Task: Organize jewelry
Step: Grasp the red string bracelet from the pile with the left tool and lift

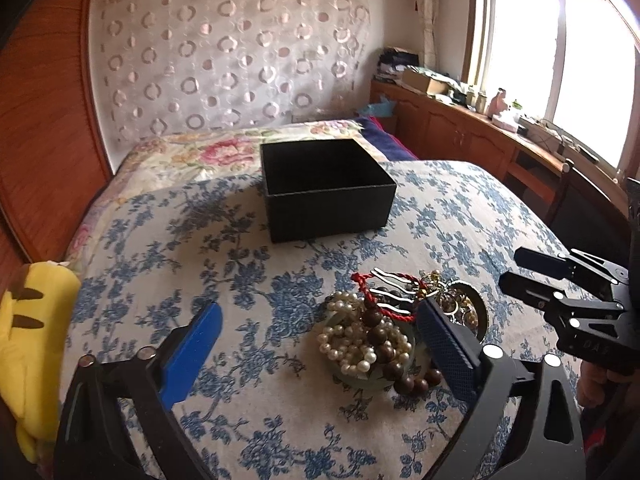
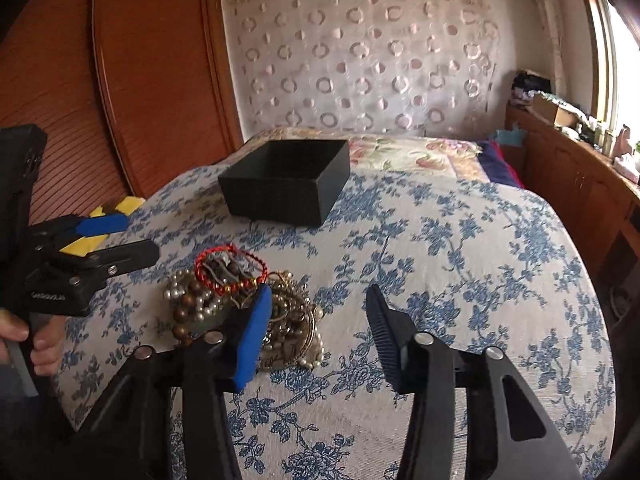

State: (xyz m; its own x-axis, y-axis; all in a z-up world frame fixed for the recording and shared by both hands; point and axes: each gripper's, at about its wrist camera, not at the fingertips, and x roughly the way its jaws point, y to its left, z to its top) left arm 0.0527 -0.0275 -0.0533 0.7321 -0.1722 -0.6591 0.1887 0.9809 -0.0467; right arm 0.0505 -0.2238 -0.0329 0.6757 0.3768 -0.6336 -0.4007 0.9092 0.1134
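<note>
A pile of jewelry lies on a blue-flowered cloth: a pearl necklace (image 1: 356, 340), brown wooden beads (image 1: 386, 350), a red cord bracelet (image 1: 380, 296) and gold chains (image 1: 460, 304). The pile also shows in the right wrist view (image 2: 240, 296). An open, empty black box (image 1: 326, 188) (image 2: 286, 182) stands behind the pile. My left gripper (image 1: 320, 326) is open, with the pile near its right finger. My right gripper (image 2: 320, 324) is open and empty, its left finger in front of the pile. Each gripper shows in the other's view: the right (image 1: 552, 280), the left (image 2: 112, 240).
A yellow plush toy (image 1: 28, 344) lies at the left edge of the cloth. A wooden headboard (image 2: 152, 80) rises at the left. A flowered pillow (image 1: 192, 152) lies behind the box. Wooden cabinets (image 1: 472, 128) with clutter run under the window at the right.
</note>
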